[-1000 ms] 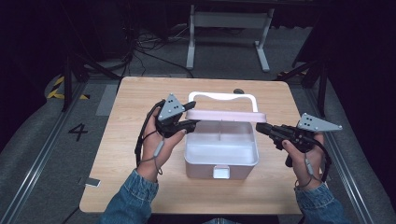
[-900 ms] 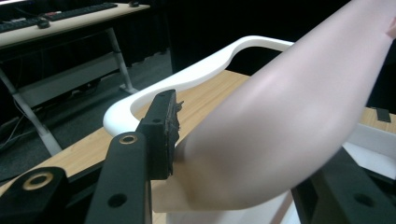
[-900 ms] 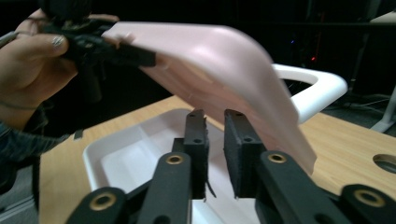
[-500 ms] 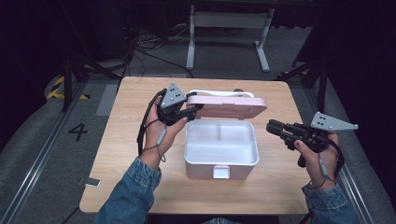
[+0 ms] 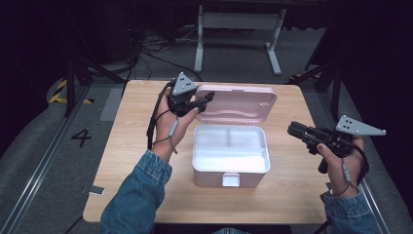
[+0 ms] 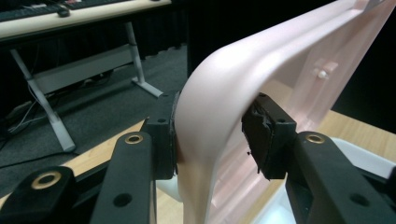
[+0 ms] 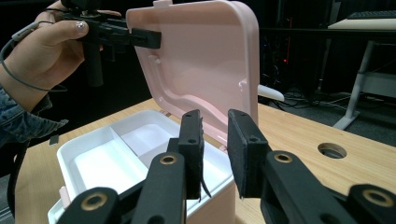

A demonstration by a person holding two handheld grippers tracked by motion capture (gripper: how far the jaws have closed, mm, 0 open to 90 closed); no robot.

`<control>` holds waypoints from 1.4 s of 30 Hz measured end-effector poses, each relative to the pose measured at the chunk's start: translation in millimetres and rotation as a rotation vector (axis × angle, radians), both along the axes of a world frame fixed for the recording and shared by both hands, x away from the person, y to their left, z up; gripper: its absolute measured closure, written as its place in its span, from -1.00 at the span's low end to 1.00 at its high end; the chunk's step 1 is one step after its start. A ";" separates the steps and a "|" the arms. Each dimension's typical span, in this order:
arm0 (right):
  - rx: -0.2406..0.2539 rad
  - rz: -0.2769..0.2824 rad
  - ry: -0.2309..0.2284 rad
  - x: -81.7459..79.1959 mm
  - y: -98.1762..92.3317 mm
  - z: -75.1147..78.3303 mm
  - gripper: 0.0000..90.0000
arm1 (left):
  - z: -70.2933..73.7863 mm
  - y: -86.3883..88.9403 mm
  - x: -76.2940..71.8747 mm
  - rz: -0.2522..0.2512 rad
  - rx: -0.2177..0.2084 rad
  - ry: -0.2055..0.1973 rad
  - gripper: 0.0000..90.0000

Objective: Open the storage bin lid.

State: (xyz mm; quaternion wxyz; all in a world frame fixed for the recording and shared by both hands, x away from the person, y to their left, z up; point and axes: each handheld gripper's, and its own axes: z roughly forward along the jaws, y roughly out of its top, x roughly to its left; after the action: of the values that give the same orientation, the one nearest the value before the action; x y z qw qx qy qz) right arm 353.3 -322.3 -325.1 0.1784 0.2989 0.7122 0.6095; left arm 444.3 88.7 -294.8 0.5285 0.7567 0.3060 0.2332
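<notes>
A box with a white base (image 5: 231, 171) and a pink lid (image 5: 238, 102) stands mid-table, its lid swung up past upright. My left gripper (image 5: 207, 97) is shut on the lid's left top corner. In the left gripper view the lid's rounded edge (image 6: 210, 93) runs between the two pads, the gripper (image 6: 212, 126) clamped around it. My right gripper (image 5: 293, 129) hovers right of the box, apart from it. In the right gripper view its jaws (image 7: 215, 140) stand slightly open with nothing between them, facing the lid (image 7: 205, 51), the divided base (image 7: 63, 151) and the left gripper (image 7: 144, 37).
The wooden table (image 5: 126, 161) has a round hole (image 7: 332, 150) near its far right. A white latch (image 5: 231, 180) sits on the box's front wall. A small flat item (image 5: 96, 190) lies at the table's front left edge. A white desk frame (image 5: 238, 29) stands behind.
My left gripper has swung the pink lid from half-raised to fully open, leaning back. My right gripper has drawn away to the right, off the lid.
</notes>
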 end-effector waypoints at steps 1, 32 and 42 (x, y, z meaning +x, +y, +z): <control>0.001 0.000 -0.003 0.5 -0.5 -0.1 0.71 | -0.5 -0.3 2.1 0.006 -0.003 0.001 0.29; 0.009 -0.015 0.047 10.6 -10.3 -7.1 0.65 | -34.9 -7.0 77.7 0.043 -0.077 0.082 0.00; 0.009 -0.022 0.056 12.6 -13.9 -8.7 0.64 | -49.1 -10.0 93.4 0.053 -0.077 0.130 -0.13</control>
State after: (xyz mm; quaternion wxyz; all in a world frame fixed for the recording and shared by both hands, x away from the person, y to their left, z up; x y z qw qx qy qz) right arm 366.0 -336.2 -333.9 0.1636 0.3243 0.7108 0.6023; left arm 537.8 78.7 -343.9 0.5302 0.7410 0.3681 0.1855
